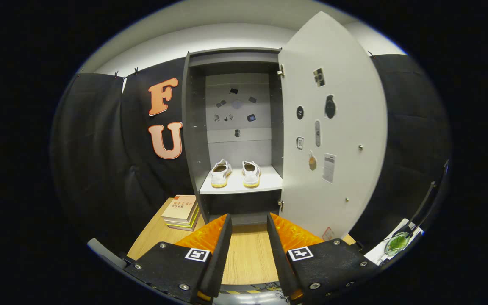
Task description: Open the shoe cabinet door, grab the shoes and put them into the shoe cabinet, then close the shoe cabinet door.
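Standing wide open, the cabinet [235,127] is showing its grey inside, and its door [333,127] is swinging out to the right beyond the fingers. Both shoes [235,173] are sitting side by side on the shelf [265,184], well beyond the fingers. A stack of books [181,212] is lying on the surface [248,254] near the cabinet's foot. The fingers [249,231] are hanging apart, gripping nothing. Closing looks next — pushing the door carelessly could be jolting the cabinet — or leaving it ajar.
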`<state>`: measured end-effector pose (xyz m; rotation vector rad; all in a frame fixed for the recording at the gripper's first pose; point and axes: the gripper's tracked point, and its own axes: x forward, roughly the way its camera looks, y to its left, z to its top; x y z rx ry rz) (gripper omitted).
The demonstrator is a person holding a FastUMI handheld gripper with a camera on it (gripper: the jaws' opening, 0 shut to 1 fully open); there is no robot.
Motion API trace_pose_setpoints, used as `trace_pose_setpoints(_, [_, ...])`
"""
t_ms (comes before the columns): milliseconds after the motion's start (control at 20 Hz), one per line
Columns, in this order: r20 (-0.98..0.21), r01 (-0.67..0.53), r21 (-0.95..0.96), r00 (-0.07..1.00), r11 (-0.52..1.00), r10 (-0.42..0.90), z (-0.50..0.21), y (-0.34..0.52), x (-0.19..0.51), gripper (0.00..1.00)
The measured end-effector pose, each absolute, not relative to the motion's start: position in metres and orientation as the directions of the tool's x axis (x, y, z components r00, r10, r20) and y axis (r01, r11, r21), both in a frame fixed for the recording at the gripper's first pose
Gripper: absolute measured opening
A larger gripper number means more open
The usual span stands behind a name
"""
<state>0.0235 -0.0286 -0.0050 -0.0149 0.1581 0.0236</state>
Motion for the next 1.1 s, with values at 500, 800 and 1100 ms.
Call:
trace_pose_setpoints(500, [-0.114,0.108,0.033,0.988,0.994,-0.103,-0.001,-0.14,-0.026,0.58])
trace_pose_setpoints(800, [-0.13,0.096,0.063,0.988,0.993,-0.087,-0.005,-0.207,0.007,0.61])
trace_pose_setpoints(1100, [-0.134,-0.008,0.083,0.991,0.997,0.019,-0.01,-0.224,0.06,0.64])
